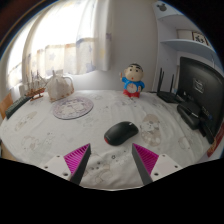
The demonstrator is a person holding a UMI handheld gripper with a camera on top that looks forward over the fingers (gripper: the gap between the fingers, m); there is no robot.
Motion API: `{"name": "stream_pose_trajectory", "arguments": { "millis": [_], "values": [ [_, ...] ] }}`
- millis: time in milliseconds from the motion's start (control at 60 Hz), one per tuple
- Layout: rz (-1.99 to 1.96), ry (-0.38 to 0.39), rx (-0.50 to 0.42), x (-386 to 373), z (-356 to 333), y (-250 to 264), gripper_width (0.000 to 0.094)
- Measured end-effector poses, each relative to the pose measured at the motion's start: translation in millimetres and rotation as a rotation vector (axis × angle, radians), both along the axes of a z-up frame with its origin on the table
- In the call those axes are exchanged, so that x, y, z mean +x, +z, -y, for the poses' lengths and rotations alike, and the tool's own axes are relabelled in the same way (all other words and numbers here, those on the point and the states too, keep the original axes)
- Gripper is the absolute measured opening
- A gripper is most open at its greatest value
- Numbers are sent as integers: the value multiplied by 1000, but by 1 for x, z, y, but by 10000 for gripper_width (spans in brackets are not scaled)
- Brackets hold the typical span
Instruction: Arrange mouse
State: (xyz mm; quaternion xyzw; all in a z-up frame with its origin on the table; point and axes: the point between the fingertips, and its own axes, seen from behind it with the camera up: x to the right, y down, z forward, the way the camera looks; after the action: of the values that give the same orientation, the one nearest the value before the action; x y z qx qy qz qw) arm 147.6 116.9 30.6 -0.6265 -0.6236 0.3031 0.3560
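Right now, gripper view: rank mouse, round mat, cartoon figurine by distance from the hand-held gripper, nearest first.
1. Black mouse: on the table just ahead of the open fingers of the hand-held gripper, between their lines.
2. Round mat: farther back, off to the left.
3. Cartoon figurine: standing at the table's far edge, beyond the mouse.
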Motion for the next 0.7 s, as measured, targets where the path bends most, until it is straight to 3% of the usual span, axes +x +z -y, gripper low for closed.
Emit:
{"name": "stream_pose_trajectory", "arguments": {
  "millis": [333, 700],
  "values": [
    [16, -13, -1, -65, -8, -41, 857],
    [33, -40, -13, -139, -8, -43, 861]
  ]
}}
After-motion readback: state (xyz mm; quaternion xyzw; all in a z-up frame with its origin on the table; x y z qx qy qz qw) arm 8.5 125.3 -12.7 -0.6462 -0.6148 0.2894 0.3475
